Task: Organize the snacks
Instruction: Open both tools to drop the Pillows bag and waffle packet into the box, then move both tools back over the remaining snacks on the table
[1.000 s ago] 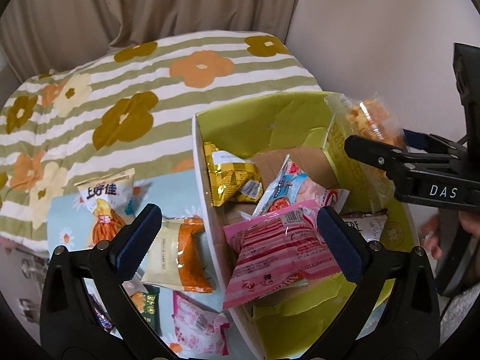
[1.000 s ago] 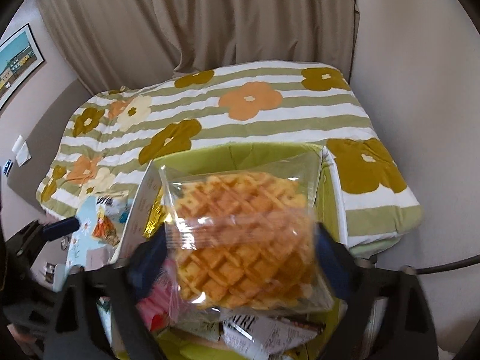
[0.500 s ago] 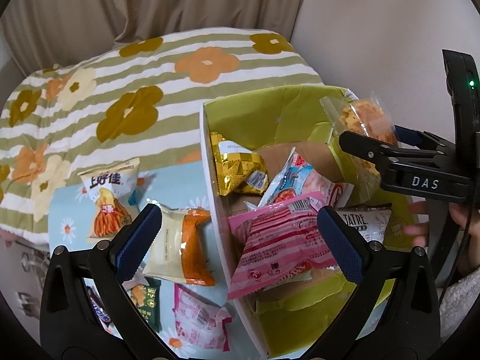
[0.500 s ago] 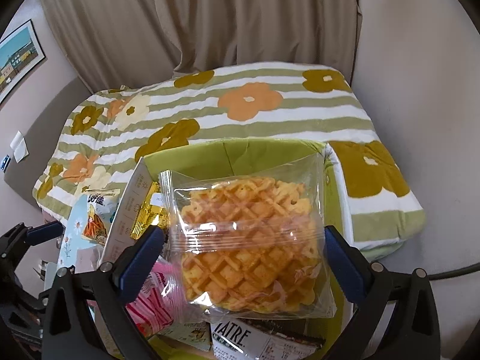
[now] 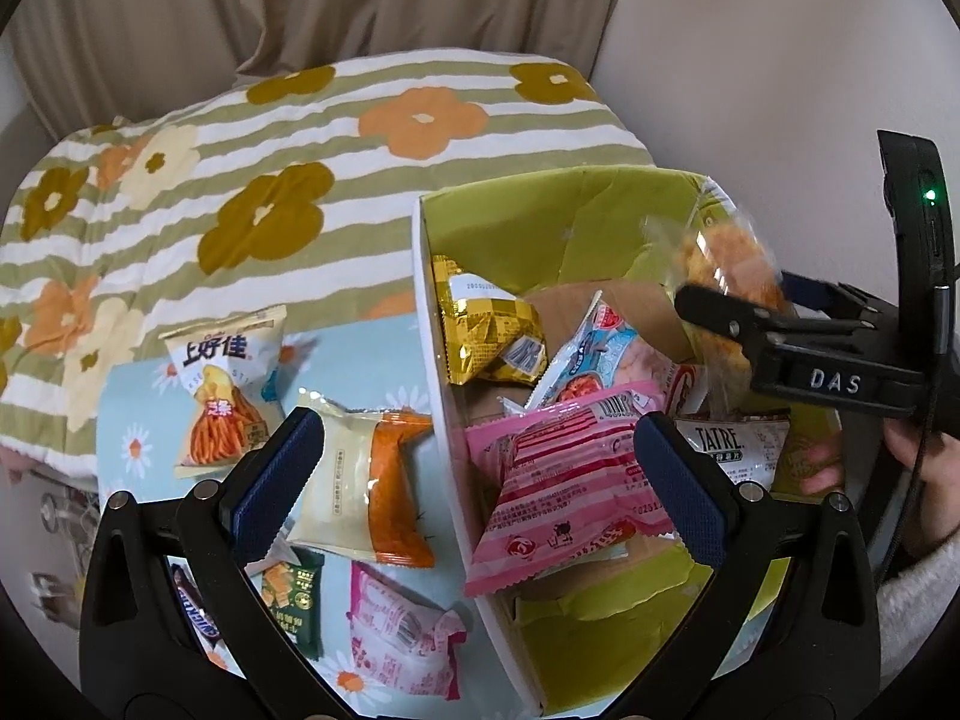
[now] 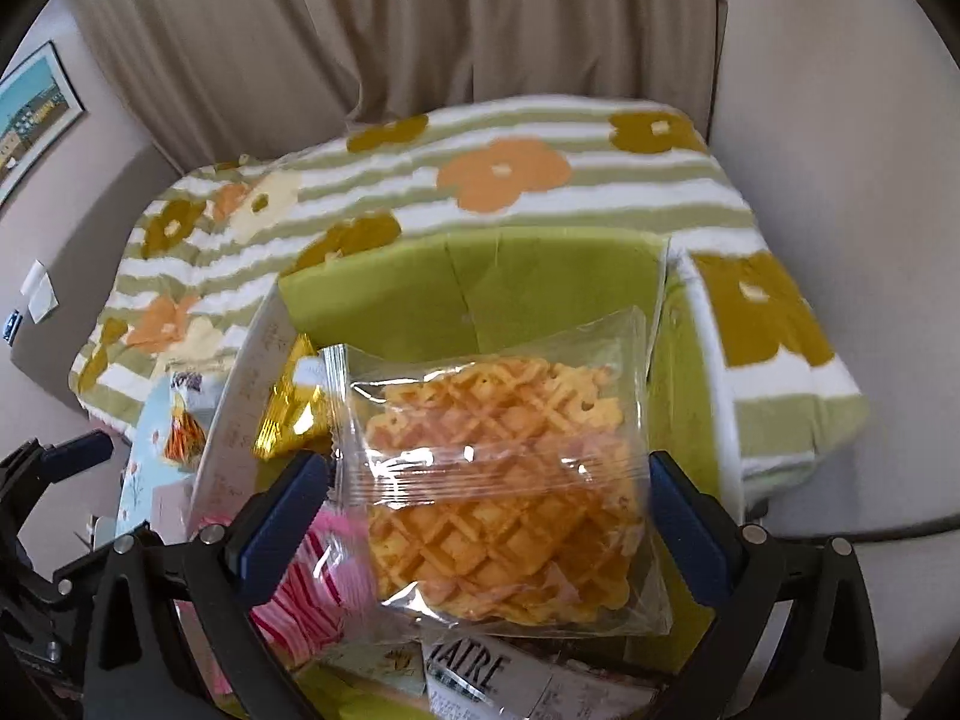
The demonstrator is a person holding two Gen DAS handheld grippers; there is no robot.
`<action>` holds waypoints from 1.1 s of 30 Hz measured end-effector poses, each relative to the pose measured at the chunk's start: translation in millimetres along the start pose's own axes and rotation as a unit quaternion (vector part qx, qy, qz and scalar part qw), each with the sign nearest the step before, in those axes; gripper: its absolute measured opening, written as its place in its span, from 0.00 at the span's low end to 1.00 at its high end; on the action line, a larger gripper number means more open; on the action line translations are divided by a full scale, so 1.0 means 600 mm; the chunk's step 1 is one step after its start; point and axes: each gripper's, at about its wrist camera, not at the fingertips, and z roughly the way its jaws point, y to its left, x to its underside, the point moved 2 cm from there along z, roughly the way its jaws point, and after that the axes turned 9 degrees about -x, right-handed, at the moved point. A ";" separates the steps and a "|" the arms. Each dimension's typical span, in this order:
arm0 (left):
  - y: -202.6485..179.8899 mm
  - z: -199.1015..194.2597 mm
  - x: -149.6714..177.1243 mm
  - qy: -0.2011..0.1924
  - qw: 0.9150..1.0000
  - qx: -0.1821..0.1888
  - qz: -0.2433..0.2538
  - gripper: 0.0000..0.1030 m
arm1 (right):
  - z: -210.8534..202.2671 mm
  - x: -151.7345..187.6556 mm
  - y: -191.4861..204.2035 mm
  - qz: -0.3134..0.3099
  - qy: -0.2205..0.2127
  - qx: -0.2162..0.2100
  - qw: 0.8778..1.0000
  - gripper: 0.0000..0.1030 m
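A clear packet of waffle (image 6: 504, 492) is being seen between the fingers of the right gripper (image 6: 489, 516), whose jaws are being kept wide apart; whether the pads are touching the packet cannot be told, as it is filling the gap without being visibly pinched. The packet is being positioned over the green-lined cardboard box (image 6: 540, 294), above a white TATRE packet (image 6: 474, 675) and beside a pink striped packet (image 6: 306, 588). In the left wrist view, the left gripper (image 5: 474, 483) is being held wide open with nothing in it, above the near edge of the box (image 5: 432, 324). Inside the box, a gold packet (image 5: 486, 330), a blue and white packet (image 5: 591, 351) and the pink striped packet (image 5: 564, 492) are being shown lying together. Outside the box, on a light blue daisy-print mat (image 5: 360, 360), a white chips bag (image 5: 225, 396), a cream and orange packet (image 5: 366, 486), a dark green packet (image 5: 294, 600) and a small pink packet (image 5: 402, 636) are lying. The mat and box are being supported by a striped floral bedcover (image 5: 270, 180).
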 end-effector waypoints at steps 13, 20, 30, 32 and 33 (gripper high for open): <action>-0.005 -0.002 -0.003 -0.006 1.000 -0.006 0.006 1.00 | 0.012 0.003 -0.007 -0.013 0.020 0.016 1.000 1.00; 0.002 -0.024 0.001 -0.014 1.000 -0.016 -0.002 1.00 | -0.016 0.003 0.023 -0.037 0.016 0.013 0.999 1.00; 0.072 -0.120 0.021 -0.064 0.998 -0.023 -0.015 1.00 | -0.113 -0.007 0.121 -0.080 -0.029 0.022 0.996 1.00; 0.095 -0.139 0.027 -0.076 0.997 -0.023 -0.015 1.00 | -0.131 -0.002 0.152 -0.094 -0.035 0.033 0.994 1.00; 0.108 -0.149 0.031 -0.081 0.996 -0.021 -0.014 1.00 | -0.139 0.001 0.168 -0.098 -0.038 0.036 0.994 1.00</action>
